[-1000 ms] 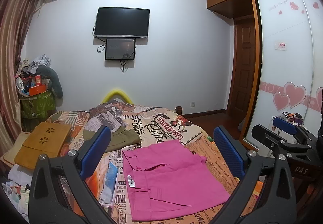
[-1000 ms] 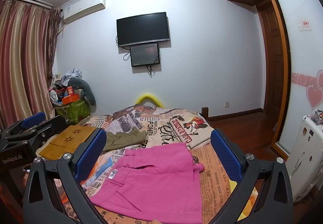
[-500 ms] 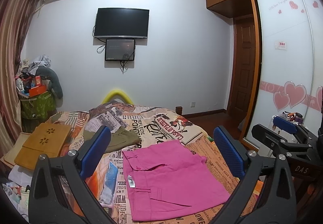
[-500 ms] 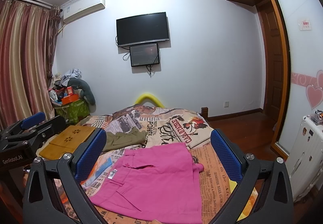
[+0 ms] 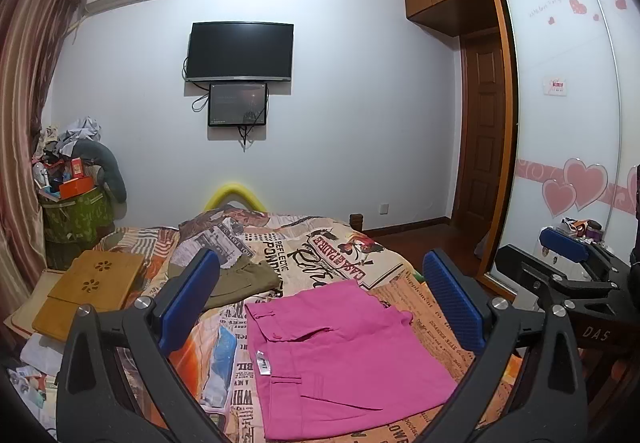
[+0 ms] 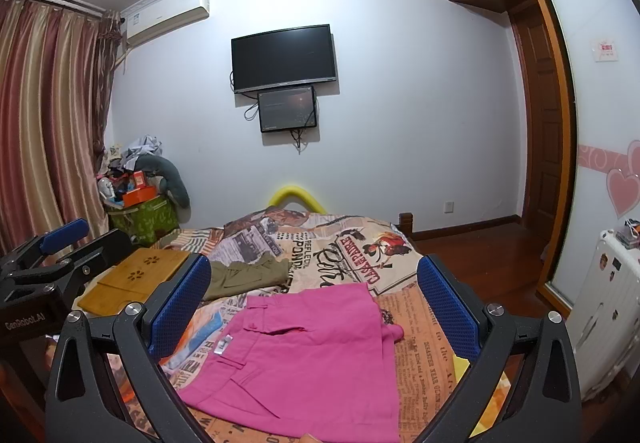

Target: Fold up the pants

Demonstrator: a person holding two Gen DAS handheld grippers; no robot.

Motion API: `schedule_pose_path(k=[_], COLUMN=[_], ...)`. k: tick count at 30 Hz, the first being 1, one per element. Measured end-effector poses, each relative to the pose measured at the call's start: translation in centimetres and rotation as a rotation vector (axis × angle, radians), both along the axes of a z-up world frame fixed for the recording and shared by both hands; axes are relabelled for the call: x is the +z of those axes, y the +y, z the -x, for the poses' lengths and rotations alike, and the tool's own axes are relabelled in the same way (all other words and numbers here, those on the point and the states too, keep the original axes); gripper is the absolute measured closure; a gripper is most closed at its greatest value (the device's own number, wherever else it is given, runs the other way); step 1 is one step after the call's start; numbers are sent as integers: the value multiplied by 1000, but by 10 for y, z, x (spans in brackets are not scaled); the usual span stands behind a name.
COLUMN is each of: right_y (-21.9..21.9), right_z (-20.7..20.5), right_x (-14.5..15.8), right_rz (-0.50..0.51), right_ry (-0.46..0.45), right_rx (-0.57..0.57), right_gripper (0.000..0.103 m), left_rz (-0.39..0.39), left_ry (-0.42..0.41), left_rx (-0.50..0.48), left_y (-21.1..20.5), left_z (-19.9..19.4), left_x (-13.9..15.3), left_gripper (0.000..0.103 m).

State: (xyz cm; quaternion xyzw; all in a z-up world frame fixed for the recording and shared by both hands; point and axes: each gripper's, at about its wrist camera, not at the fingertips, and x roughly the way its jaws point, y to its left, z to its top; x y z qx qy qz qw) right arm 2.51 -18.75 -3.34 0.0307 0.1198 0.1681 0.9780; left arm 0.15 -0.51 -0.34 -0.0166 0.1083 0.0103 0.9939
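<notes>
Pink pants (image 5: 340,359) (image 6: 304,359) lie folded in a flat rectangle on the near part of the bed, a white label showing near the waistband. My left gripper (image 5: 320,303) hovers above them, wide open with nothing between its blue pads. My right gripper (image 6: 314,301) is also wide open and empty above the pants. In the left wrist view the right gripper's body (image 5: 568,275) shows at the right edge; in the right wrist view the left gripper's body (image 6: 48,267) shows at the left edge.
The bed (image 5: 320,255) carries a newspaper-print cover. Olive-green folded clothing (image 5: 244,279) (image 6: 248,275) lies beyond the pants. A wooden lap tray (image 5: 88,291) (image 6: 132,279) sits at the bed's left. A cluttered green bin (image 5: 76,215), curtains, a wardrobe (image 5: 560,123) and a white suitcase (image 6: 604,307) surround the bed.
</notes>
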Motion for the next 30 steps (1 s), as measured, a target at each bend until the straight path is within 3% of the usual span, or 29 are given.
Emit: schedule_pose_path(k=[30], right_y=[-2], right_z=[0], right_x=[7], right_rz=[8], right_ry=[-2], right_rx=[-6], right_gripper=[0], left_rz=[6], left_ry=[3], left_rx=[-1], left_y=[3], left_z=[-5], left_x=[6], left_gripper=[0])
